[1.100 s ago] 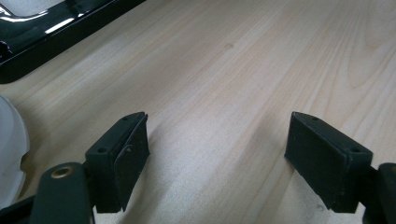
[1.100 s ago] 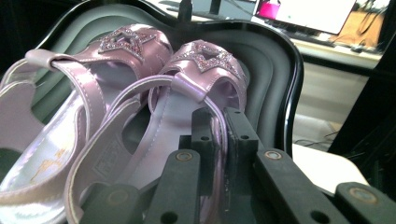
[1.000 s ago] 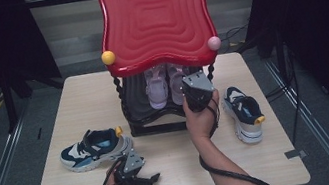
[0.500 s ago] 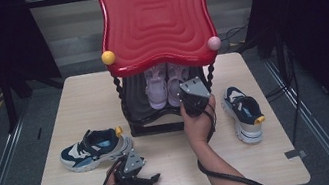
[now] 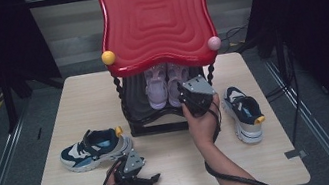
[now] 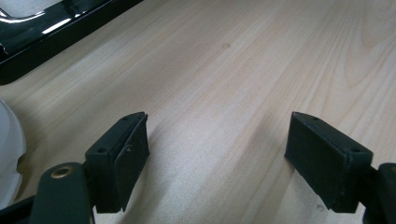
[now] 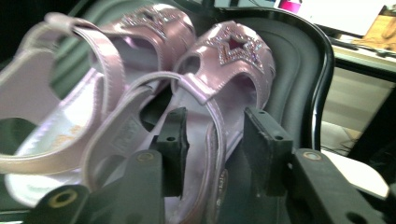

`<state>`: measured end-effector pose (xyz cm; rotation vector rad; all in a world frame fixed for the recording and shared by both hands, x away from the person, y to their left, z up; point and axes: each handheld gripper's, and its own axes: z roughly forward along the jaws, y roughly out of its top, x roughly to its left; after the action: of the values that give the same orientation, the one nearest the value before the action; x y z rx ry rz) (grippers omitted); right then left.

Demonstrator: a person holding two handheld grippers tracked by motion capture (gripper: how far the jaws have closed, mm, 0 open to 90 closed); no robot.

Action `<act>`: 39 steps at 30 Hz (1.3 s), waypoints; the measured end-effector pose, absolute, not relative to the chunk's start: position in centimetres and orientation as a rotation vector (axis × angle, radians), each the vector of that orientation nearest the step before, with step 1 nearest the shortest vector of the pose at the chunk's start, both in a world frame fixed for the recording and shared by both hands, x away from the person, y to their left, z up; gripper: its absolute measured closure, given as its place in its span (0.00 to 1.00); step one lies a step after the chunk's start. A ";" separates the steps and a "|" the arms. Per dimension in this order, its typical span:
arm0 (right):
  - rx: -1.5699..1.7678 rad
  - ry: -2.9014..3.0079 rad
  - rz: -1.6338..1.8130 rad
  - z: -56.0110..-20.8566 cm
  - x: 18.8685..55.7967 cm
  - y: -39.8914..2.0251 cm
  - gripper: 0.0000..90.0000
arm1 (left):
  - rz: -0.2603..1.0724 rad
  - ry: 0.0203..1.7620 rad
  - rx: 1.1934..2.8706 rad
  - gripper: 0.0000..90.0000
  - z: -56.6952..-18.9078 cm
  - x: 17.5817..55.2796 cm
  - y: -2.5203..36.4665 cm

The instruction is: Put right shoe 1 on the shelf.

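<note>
A pair of pink sandals sits side by side on the black lower shelf (image 5: 149, 120) of a red-topped rack (image 5: 155, 18). My right gripper (image 5: 197, 94) reaches in at the right sandal (image 5: 174, 83). In the right gripper view its jaws have just been opening. The right gripper (image 7: 217, 149) stands open astride that right sandal's (image 7: 233, 60) side edge, with a gap at the right pad. The left sandal (image 7: 70, 93) lies beside it. My left gripper (image 5: 153, 179) rests low at the table's front. The left gripper (image 6: 217, 154) is open with bare wood between its pads.
A blue and white sneaker (image 5: 93, 147) lies left of the rack and its mate (image 5: 243, 109) lies right of it. The rack's black base (image 6: 46, 32) and a white sole (image 6: 7, 140) edge the left gripper view. Cables trail off the wooden table's (image 5: 180, 171) front.
The right gripper has eased a little back toward the person from the shelf. The left gripper and both sneakers have stayed where they were.
</note>
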<state>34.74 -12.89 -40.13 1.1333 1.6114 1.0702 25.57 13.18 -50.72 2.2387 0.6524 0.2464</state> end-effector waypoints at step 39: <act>1.029 2.030 1.381 -40.7 28.0 -16.1 0.24 | 0.247 0.649 2.236 0.23 -50.7 25.6 13.2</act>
<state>28.01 -16.08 -40.67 1.0294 2.0305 1.3807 25.58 13.17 -50.72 2.2356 0.6492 0.2469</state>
